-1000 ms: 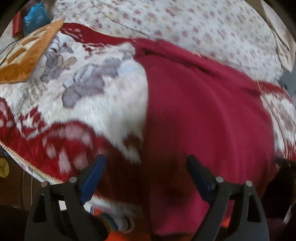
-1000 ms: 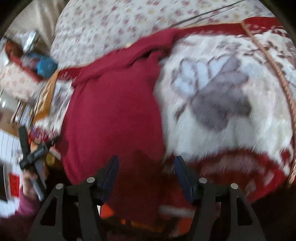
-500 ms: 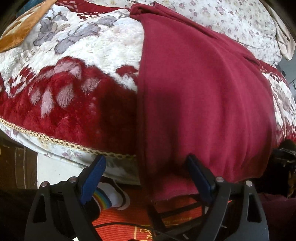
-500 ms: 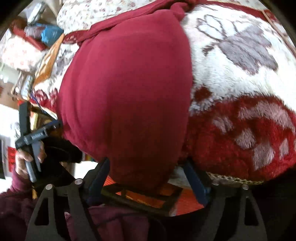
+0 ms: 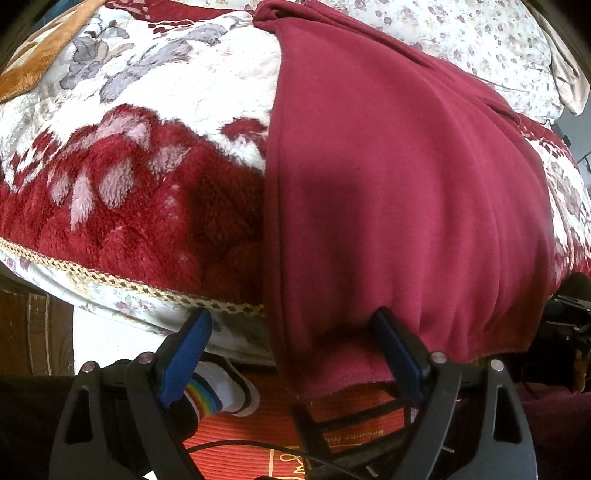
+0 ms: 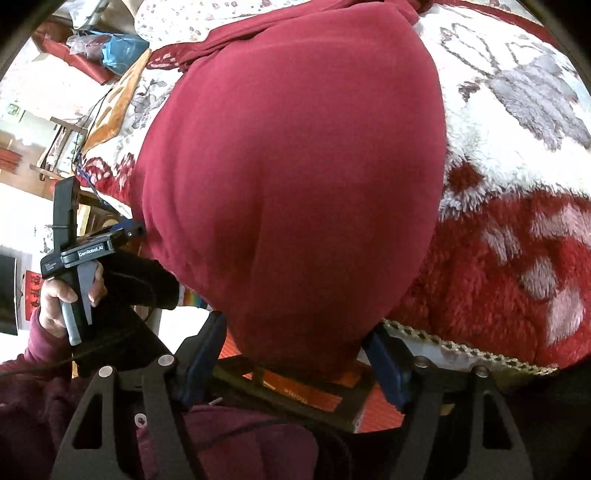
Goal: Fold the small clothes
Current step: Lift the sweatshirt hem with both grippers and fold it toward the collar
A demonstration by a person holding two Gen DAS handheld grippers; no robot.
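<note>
Left wrist view: you've dropped both grippers from over the bed to its near edge within the last sec, so the hem is now right at your fingertips. That puts you in position for the first grab, I'd say. The dark red fleece garment (image 5: 399, 192) lies flat on the plush red-and-white floral blanket (image 5: 140, 155), hem hanging over the bed's edge toward you. Long axis runs away from you, w/ the bunched far end up near the flowered sheet (image 5: 480, 33). Your left gripper (image 5: 291, 350) is wide open, holding nothing; the garment's left hem corner hangs between its blue pads (image 5: 184, 350).

Right wrist view: same change, now close and low at the edge. The garment (image 6: 295, 166) fills the frame, narrow hem end pointing down at you, far end at the top. Your right gripper (image 6: 295, 363) is spread wide, empty, w/ the hem hanging just in front, between the fingers. The left gripper (image 6: 88, 251) shows at left, beside the garment's left edge.
</note>
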